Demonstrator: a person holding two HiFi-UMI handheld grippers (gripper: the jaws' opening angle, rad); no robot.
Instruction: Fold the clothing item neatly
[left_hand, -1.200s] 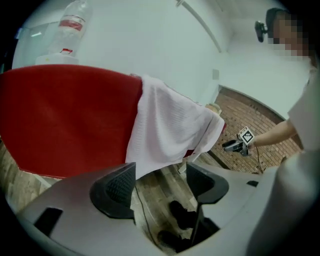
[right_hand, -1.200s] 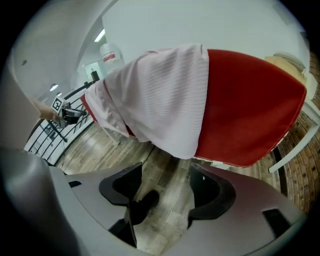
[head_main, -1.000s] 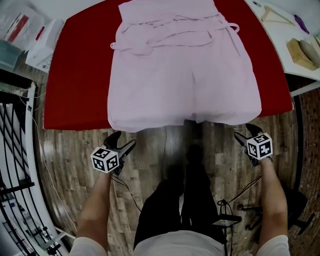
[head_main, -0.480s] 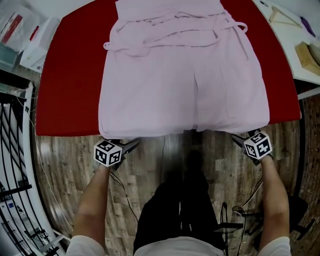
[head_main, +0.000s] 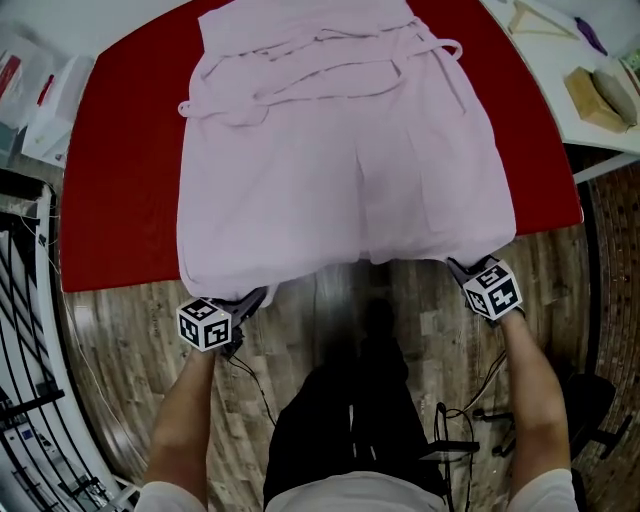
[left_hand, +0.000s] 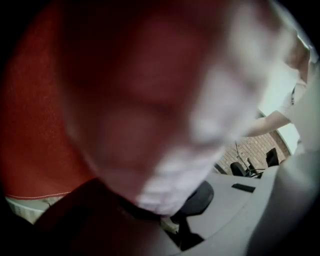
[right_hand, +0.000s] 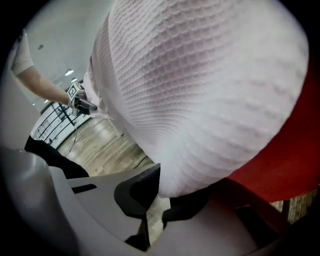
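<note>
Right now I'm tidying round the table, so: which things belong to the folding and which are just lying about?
In the job: pink garment, red table under it, left gripper and right gripper, whose jaws have just closed on its hem corners.
Lying about: tan blocks on the side table, plastic packets.

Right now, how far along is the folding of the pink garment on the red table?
Done: the pink garment lies spread flat on the red table, hem over the near edge. In hand: the left gripper and right gripper have just been closing, each on a hem corner, with fabric between the jaws. Left: no fold is made yet, and the belt ties lie loose near the top.
</note>
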